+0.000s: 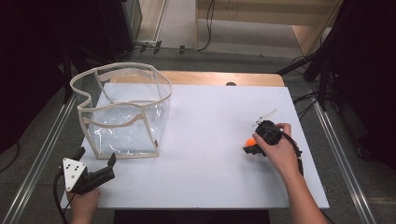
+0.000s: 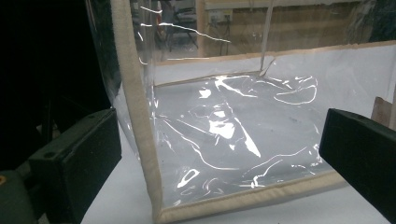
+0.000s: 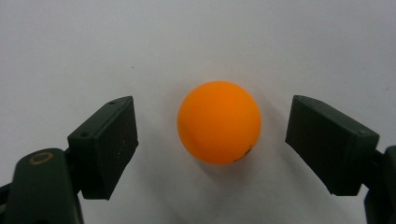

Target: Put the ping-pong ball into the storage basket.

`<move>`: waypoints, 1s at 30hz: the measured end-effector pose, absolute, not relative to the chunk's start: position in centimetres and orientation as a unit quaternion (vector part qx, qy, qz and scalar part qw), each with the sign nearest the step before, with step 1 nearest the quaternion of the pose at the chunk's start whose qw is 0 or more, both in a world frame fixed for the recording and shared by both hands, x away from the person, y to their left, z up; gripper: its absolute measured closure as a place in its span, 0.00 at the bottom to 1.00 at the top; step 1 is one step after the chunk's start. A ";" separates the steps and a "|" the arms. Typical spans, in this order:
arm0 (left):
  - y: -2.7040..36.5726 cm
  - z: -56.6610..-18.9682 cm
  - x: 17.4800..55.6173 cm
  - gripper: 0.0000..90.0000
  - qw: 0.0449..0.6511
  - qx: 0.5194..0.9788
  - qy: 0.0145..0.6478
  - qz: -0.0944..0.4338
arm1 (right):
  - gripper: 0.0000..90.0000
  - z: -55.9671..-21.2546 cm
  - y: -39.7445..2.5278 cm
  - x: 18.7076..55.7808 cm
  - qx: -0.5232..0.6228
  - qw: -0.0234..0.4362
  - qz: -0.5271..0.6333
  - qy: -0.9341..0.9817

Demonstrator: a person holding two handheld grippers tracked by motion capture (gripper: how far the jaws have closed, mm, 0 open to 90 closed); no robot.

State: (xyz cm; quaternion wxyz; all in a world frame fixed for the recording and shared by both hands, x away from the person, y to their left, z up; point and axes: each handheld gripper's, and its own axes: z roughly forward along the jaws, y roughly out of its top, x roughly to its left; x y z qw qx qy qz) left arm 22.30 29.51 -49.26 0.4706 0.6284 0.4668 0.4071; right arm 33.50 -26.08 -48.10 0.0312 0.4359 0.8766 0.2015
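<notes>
- Left tool (image 1: 99,164): jaws spread wide, nothing between them. It rests low at the near-left corner of the surface (image 1: 205,186), pointing at the clear bag (image 1: 123,112).
- From the left gripper view, the bag's near corner seam (image 2: 140,140) stands upright just ahead of the tool, nearer its left jaw. The bottom hem runs off toward the right jaw. No contact visible.
- Judgement: the bag is soft plastic with a slumped fabric rim (image 1: 122,66). The left tool is well placed to steady that corner; pinching the stiff seam rather than the film should hold better and keep the mouth open.
- Right tool (image 3: 211,140): jaws parted wide, holding nothing. The orange ball (image 3: 218,122) sits on the white surface directly between them, a gap on each side, slightly nearer the left jaw.
- In the high view the ball (image 1: 251,141) peeks out at the tool's tip, well apart from the bag.
- Step in hand, as judged: grasping the ball, presumably for the bag.
- To do it well: shift the tool slightly so the ball is centred, keep the pads level with the ball's widest part, then close slowly and evenly.
- Risk: a light, round ball on a smooth surface will skid or pop out if one pad touches first or contact lands above the middle.
- Grip lightly; squeezing hard is unnecessary.
</notes>
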 end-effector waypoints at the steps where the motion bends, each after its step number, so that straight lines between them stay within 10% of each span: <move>1: 29.5 -49.3 22.3 0.00 0.470 0.629 0.467 0.407 | 0.17 -48.2 -26.0 33.6 0.435 0.027 0.201 0.877; 30: 29.4 -49.3 22.3 0.00 0.468 0.631 0.464 0.409 | 0.53 -48.3 -25.5 34.3 0.437 0.016 0.177 0.882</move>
